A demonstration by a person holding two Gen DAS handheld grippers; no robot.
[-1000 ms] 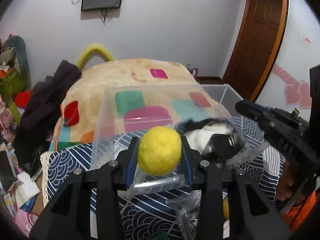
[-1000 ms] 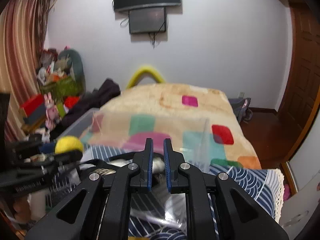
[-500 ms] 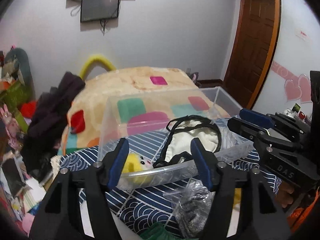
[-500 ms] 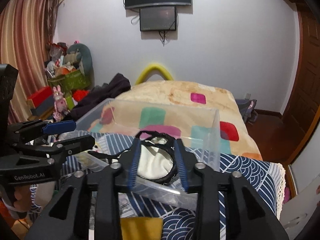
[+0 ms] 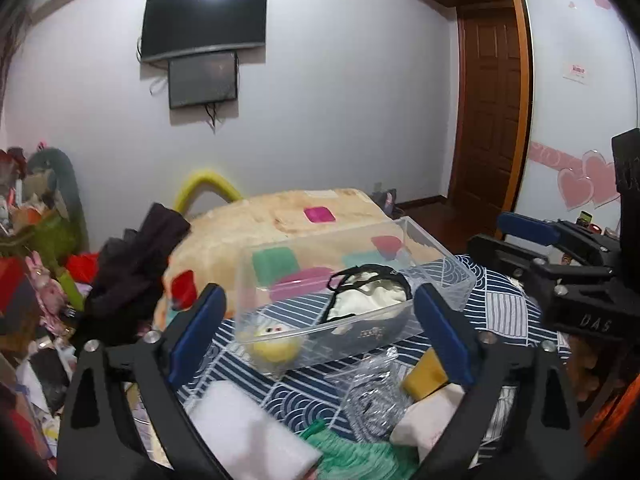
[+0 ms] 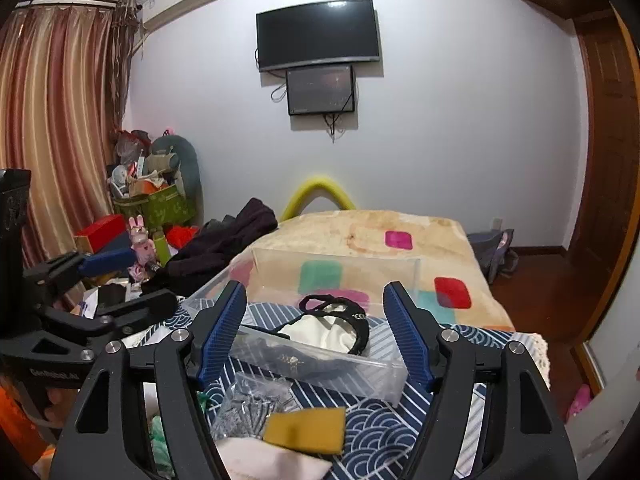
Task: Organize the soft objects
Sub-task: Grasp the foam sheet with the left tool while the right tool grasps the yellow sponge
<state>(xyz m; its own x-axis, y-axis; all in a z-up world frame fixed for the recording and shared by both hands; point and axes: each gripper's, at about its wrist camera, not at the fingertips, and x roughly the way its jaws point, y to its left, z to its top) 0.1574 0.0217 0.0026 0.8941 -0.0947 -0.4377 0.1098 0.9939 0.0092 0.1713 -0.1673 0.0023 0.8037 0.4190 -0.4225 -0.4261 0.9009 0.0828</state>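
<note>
Left gripper (image 5: 318, 330): jaws spread wide, just been opening, nothing between the pads. Right gripper (image 6: 316, 334): jaws apart, likewise just been opening, gripping nothing. Clear rectangular plastic bin (image 5: 460, 276) sits on the navy wave-patterned cloth (image 6: 376, 420). Inside: round yellow plush ball (image 5: 276, 346) against the near wall, black-and-white fabric pouch (image 5: 370, 294) beside it. Yellow sponge block (image 6: 306, 428) lies outside, near the bin's front edge.

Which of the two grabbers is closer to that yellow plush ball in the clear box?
Left. The left gripper faces the box's end where the yellow ball lies, fingers open and empty. The right gripper sits off toward the other end, by the black-and-white pouch.
</note>
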